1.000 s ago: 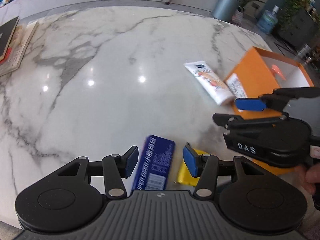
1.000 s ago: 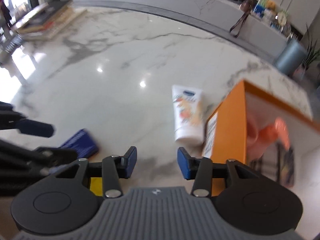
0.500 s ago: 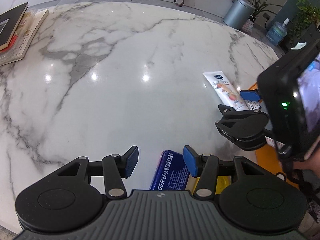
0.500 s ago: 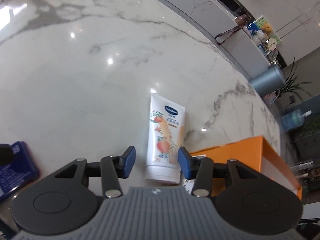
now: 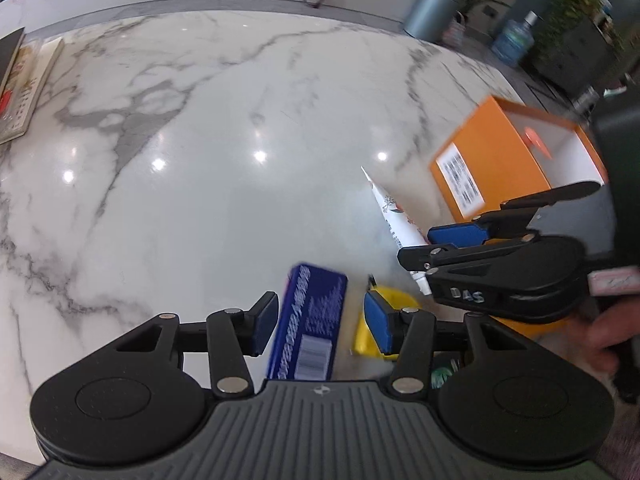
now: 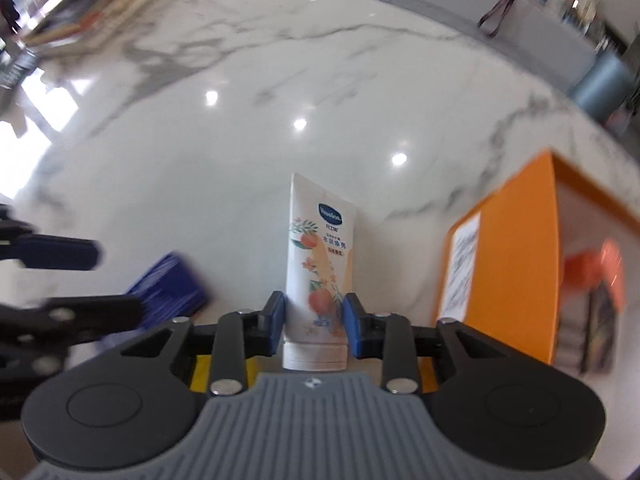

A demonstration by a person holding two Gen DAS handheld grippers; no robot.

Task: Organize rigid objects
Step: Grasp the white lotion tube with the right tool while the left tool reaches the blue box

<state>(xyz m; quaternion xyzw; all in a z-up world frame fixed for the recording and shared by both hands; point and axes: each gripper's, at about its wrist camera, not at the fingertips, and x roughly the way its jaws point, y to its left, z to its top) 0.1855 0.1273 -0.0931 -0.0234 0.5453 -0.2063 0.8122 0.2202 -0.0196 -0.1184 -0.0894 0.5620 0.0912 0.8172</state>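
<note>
My right gripper (image 6: pixel 314 330) has just been closing, with the white tube (image 6: pixel 320 256) between its blue pads (image 6: pixel 276 322). The pads sit against the tube's sides just above the cap, so I read this as a pinch on it. The tube's long axis runs straight away from me along the fingers, cap end toward the gripper, flat crimped end pointing out over the marble table (image 6: pixel 200 160). The orange box (image 6: pixel 516 264) stands open just to the right of the tube, so I judge the coming move is a short lift and swing to the right, and my right hand is clearly the nearer one for it

My left gripper (image 5: pixel 318 320) is spread partway, with the blue box (image 5: pixel 310 320) lying lengthwise between its pads (image 5: pixel 264 326). There is a gap on the right side, and I cannot say the left pad touches, so I count it as not gripping. A yellow thing (image 5: pixel 366 338) lies just right of the blue box, half hidden behind the finger

Both views are smeared by motion. I cannot tell whether the tube is clear of the table yet. What lies inside the orange box is a blur of orange and dark shapes
</note>
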